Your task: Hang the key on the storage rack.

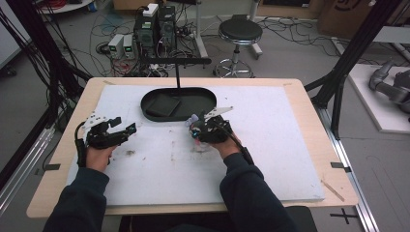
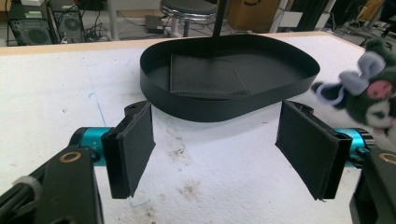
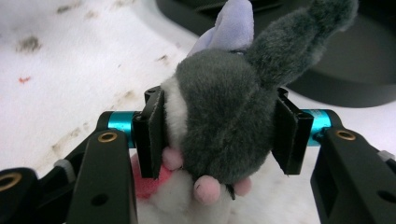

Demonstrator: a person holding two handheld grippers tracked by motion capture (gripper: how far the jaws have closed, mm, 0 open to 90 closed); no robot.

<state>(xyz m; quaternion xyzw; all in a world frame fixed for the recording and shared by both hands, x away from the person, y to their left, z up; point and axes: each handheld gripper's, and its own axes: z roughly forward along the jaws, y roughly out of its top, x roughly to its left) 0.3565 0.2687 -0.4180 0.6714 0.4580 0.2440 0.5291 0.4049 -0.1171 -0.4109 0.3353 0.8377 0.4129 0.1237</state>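
While clamped in right gripper, plush toy near black tray | step: carrying | next: lift over rim, release | left gripper wide open, empty

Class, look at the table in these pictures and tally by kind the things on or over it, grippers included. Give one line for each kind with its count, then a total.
Grippers: 2, the left gripper open over the mat, the right gripper shut on the toy.
Plush toys: 1, the plush toy.
Black oval trays: 1, the tray.
Dark flat pieces in the tray: 1, the dark square piece.
Total: 5
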